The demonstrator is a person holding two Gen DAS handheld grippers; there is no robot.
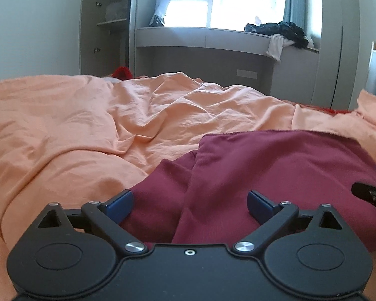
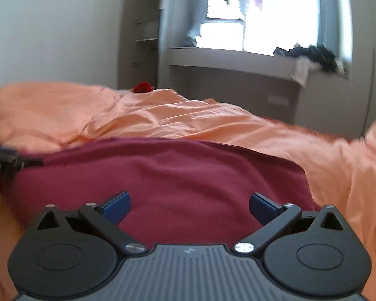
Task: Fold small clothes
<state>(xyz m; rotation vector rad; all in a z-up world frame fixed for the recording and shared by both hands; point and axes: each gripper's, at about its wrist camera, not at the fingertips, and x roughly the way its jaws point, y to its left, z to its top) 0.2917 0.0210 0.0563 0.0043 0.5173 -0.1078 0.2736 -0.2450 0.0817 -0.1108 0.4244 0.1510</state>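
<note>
A dark red garment (image 1: 275, 165) lies on the orange bed cover (image 1: 87, 125), a folded layer on top with a sleeve-like part sticking out at its left. My left gripper (image 1: 190, 205) is open and empty, low over the garment's near left part. My right gripper (image 2: 190, 207) is open and empty over the garment (image 2: 163, 173) near its front edge. The right gripper's tip shows at the right edge of the left wrist view (image 1: 373, 195). The left gripper shows blurred at the left edge of the right wrist view (image 2: 5, 161).
The rumpled orange cover (image 2: 163, 115) spreads over the whole bed. A small red item (image 1: 122, 72) lies at the far side. Behind stand a window ledge (image 1: 203, 36) with a heap of dark clothes (image 1: 283, 31), and a shelf unit (image 1: 107, 25).
</note>
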